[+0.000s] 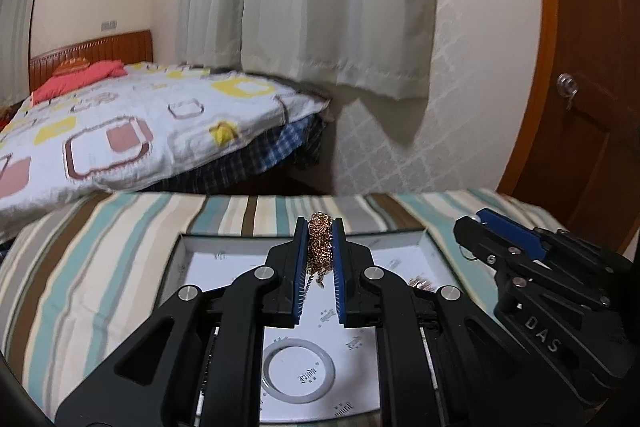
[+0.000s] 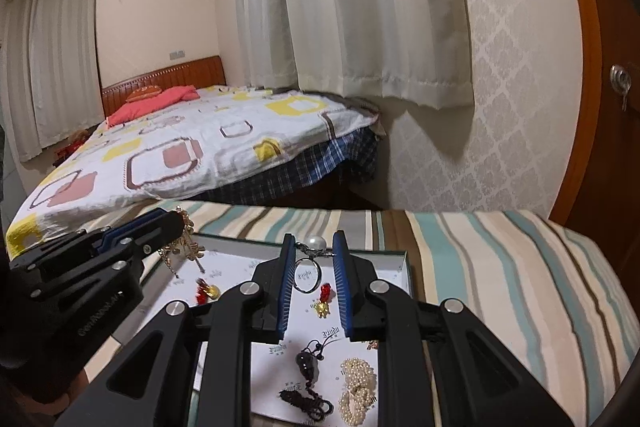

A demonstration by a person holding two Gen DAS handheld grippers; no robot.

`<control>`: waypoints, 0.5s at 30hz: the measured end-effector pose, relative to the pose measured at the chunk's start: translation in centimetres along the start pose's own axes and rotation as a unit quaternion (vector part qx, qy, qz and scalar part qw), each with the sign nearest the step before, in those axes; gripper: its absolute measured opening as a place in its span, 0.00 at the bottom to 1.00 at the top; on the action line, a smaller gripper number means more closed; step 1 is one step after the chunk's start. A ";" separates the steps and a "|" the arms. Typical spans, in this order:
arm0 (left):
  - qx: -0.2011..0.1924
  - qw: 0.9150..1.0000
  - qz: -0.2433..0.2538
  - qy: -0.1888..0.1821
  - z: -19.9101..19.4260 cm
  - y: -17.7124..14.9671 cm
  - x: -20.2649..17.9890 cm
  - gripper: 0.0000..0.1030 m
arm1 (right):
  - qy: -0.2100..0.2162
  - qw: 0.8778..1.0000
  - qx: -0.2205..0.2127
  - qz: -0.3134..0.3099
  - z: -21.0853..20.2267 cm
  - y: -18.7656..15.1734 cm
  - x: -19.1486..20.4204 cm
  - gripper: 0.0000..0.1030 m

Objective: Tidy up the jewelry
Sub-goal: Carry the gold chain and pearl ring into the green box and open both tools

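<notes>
In the centre of the left wrist view, the left gripper point(image 1: 320, 227) is closed narrow on a gold chain point(image 1: 319, 241); the chain is bunched into a thick tangle of small shiny links between the blue pads, and a thin end with a small tag hangs down from it. Below the gripper lies a shallow box point(image 1: 182, 255) with a white printed lining, on a striped cloth point(image 1: 100, 267); in the lower centre of this view a pale bangle point(image 1: 298, 371) lies flat on the lining.

In the centre of the right wrist view, the right gripper point(image 2: 314, 251) holds a pearl ring point(image 2: 307, 273) between its pads; the silver band hangs below the fingertips and the white pearl sits on top, tilted to the right. Under it, in the box, lie two small red and gold charms point(image 2: 324, 301); lower in the frame there are a dark beaded cord point(image 2: 306, 383) and, just beside it on the right, a heap of small cream pearls point(image 2: 358, 387). At the left of this view the other gripper shows the gold chain hanging with leaf-like pieces.
</notes>
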State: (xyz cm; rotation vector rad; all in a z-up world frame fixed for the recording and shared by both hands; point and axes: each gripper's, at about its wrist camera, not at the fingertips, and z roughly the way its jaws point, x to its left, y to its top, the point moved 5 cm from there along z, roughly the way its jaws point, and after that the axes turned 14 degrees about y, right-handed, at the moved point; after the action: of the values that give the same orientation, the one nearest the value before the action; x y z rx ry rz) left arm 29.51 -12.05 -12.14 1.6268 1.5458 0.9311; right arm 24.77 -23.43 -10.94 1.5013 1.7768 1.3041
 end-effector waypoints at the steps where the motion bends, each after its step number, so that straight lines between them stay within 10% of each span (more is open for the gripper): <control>1: 0.008 1.000 0.002 0.002 0.8 -0.4 -0.1 0.12 | -0.001 1.000 0.006 0.002 0.7 -0.4 -0.3 0.19; 15: 0.111 0.992 0.038 0.045 8.4 -5.5 -0.8 0.12 | -0.017 0.996 0.088 0.025 6.5 -4.8 -3.3 0.19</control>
State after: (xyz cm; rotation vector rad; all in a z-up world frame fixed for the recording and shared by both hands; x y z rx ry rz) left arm 34.02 -12.63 -21.14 1.8310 1.7103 0.9095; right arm 28.80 -23.96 -18.66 1.6618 1.8854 1.1624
